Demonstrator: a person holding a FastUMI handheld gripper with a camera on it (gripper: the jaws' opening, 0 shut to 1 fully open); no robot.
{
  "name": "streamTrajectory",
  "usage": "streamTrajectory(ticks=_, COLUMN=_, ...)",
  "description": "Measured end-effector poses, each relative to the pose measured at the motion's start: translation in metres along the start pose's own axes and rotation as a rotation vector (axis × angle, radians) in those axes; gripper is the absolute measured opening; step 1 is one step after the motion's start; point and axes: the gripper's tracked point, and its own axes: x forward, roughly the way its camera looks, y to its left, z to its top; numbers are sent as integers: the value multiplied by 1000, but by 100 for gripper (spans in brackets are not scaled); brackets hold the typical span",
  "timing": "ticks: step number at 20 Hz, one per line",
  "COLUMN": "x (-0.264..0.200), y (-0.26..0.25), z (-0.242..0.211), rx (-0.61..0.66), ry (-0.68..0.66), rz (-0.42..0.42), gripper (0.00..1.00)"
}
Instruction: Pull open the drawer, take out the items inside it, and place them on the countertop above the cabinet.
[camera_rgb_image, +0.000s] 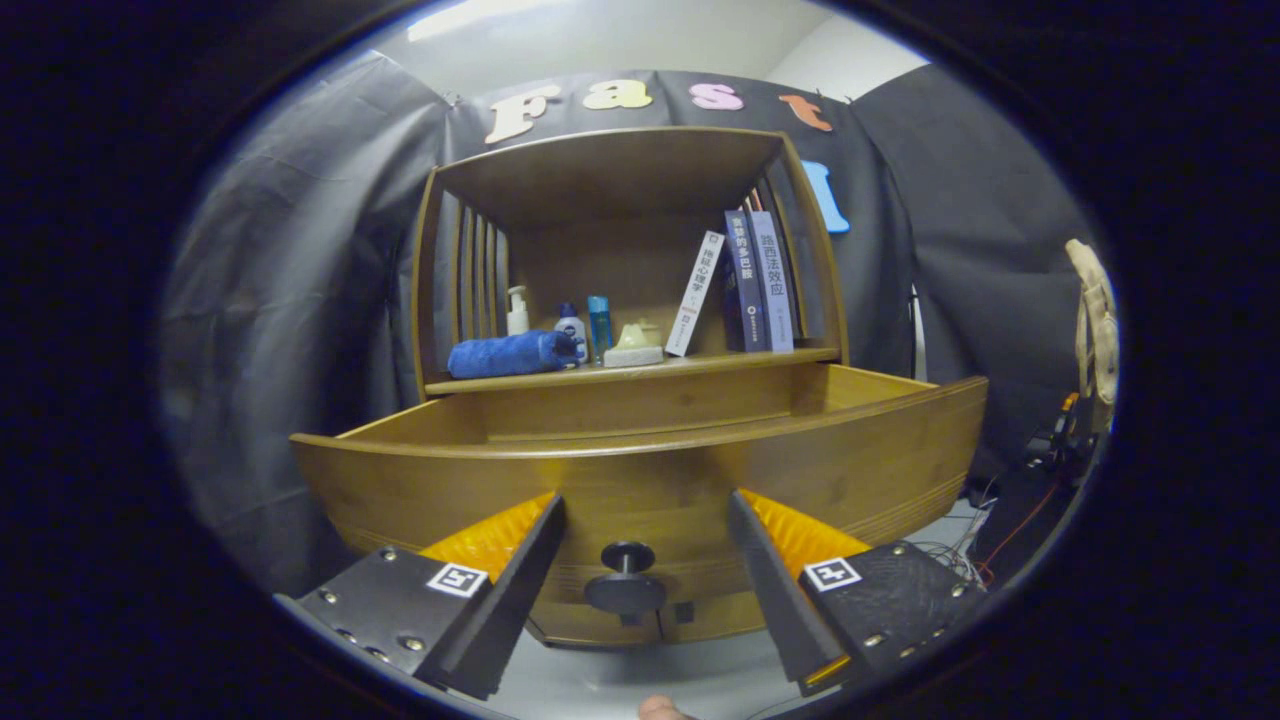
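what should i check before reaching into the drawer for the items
1. Drawer pulled out far enough: ok, its front stands well forward of the cabinet and the cavity is open on top.
2. Gripper free of the knob: ok, the jaws stand apart with the knob in the gap between them, neither finger touching it.
3. Jaws empty: ok, nothing held.
4. Items inside the drawer: cannot tell, the drawer front hides the floor of the cavity.
5. Drop spot on the countertop: not ok as is; the blue towel, bottles and books crowd it, bare spots are few.
6. Approach height: not ok, the jaws sit below the drawer's top edge.
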Motion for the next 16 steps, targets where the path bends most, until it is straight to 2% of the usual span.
streamTrajectory(ticks=7, x=25, y=2, z=4, rx=2, ry=12, rz=1, gripper=100)
streamTrajectory(ticks=14, x=84, y=9, z=14, rx=-20, ry=19, rz=-15, gripper=100)
streamTrajectory(ticks=16, x=89, y=10, z=14, rx=-27, ry=32, rz=-16, gripper=100)
